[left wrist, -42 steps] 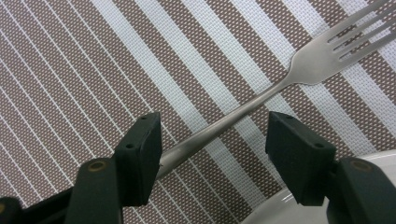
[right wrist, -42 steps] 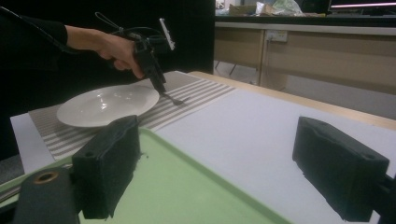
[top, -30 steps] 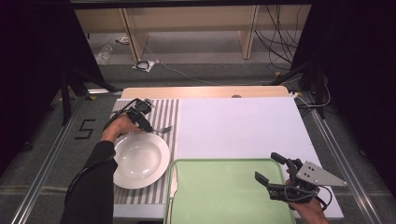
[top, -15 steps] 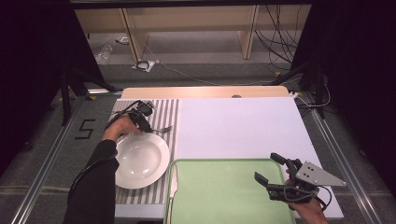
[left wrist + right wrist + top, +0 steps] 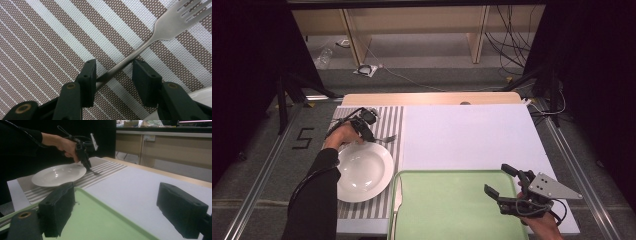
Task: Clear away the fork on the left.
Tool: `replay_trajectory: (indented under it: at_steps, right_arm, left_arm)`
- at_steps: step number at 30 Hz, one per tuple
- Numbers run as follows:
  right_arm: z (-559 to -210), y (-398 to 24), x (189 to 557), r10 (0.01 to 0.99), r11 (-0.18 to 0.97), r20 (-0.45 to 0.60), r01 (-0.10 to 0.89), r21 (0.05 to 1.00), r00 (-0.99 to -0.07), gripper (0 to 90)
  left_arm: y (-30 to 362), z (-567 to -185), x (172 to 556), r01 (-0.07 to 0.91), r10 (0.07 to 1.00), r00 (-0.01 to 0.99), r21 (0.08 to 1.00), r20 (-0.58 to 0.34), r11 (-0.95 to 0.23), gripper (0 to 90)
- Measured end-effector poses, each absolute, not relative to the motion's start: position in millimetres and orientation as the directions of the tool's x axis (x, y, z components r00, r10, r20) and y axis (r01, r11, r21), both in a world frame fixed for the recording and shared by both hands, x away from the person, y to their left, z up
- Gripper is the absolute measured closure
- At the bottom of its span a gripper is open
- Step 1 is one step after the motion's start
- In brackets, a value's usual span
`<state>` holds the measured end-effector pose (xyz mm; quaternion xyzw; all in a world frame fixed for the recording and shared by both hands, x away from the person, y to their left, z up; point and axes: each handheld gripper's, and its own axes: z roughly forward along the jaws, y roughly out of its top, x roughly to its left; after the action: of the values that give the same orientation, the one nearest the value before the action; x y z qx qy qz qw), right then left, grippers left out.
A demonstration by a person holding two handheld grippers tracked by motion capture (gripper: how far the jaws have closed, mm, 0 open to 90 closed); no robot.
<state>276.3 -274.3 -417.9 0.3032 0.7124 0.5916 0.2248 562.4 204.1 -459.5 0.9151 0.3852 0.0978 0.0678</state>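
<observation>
- The left gripper (image 5: pixel 113 75) stood over the striped mat (image 5: pixel 394 117), pointing down at the fork (image 5: pixel 150 41) that lay flat on it, just past the far rim of the plate (image 5: pixel 362 172).
- Its jaws had just been closing, with the fork's handle between them. One of the fingers (image 5: pixel 90 75) already met the handle; the other was a little apart, so the grip was not yet made.
- In the high view the left gripper (image 5: pixel 364 127) and its hand (image 5: pixel 341 136) sat in the same spot as in the earlier pictures; only the gap had narrowed.
- That points to the pick-up of the fork being about to finish: the closing must end before any lift, or the thin handle may slip or tilt.
- The right gripper (image 5: pixel 116 207) hung over the near right corner of the green tray (image 5: pixel 452 205), fingers wide, nothing between them, unmoved from before.
- A knife (image 5: pixel 397 197) lay on the mat along the tray's left edge, untouched.
- The white part of the desk (image 5: pixel 472 135) was bare.
</observation>
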Motion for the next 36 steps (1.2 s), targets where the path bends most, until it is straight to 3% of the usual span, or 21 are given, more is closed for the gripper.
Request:
replay_trajectory:
  at_steps: [9,36]
  right_arm:
    - [-417.1,-275.1,275.3,0.698,0.114,0.037,0.162,0.98,-0.715,16.0]
    - [-416.8,-275.7,275.9,0.699,0.113,0.036,0.161,0.98,-0.714,16.1]
  left_arm:
    - [208.0,-459.7,564.7,0.725,0.748,0.659,0.2,0.072,-0.658,57.3]
    - [209.3,-459.6,563.0,0.729,0.748,0.663,0.219,0.008,-0.648,82.3]
